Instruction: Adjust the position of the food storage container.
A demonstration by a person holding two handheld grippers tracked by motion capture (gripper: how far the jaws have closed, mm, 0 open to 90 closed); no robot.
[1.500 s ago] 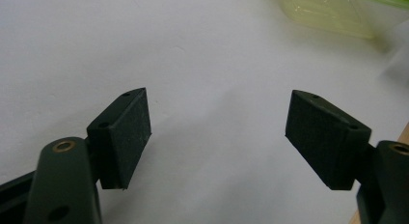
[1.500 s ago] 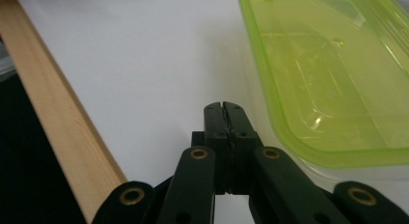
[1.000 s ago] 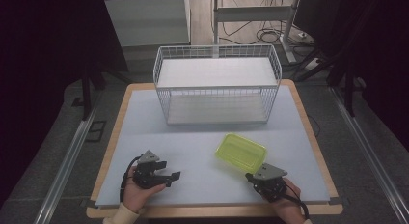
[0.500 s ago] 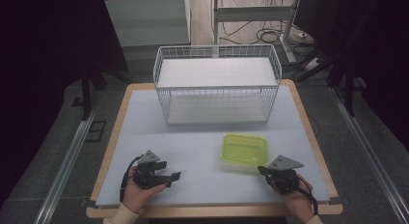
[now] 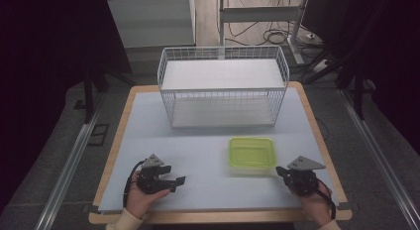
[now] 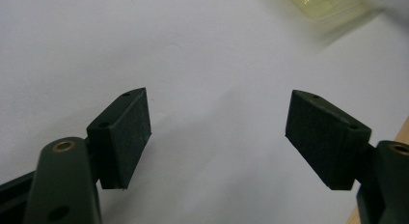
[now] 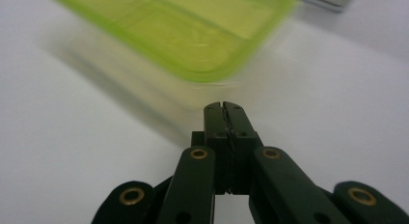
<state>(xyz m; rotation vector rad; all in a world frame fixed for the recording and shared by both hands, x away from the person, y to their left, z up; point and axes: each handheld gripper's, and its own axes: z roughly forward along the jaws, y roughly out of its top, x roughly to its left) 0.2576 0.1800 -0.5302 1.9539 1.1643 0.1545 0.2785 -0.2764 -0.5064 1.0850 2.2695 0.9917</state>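
Translucent lime plastic on the tub [image 5: 251, 152], glossy, smooth. White coated wire on the basket [image 5: 223, 86], thin mesh. Matt pale sheet over the table [image 5: 198, 145], edged in light wood. Matt black plastic on the left gripper [image 6: 217, 137] and right gripper [image 7: 224, 108], with finely textured pads [image 6: 132, 132] and brass-coloured rivets.

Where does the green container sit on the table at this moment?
In the high view the green container lies flat right of centre, in front of the wire basket, just beyond and left of the right gripper.
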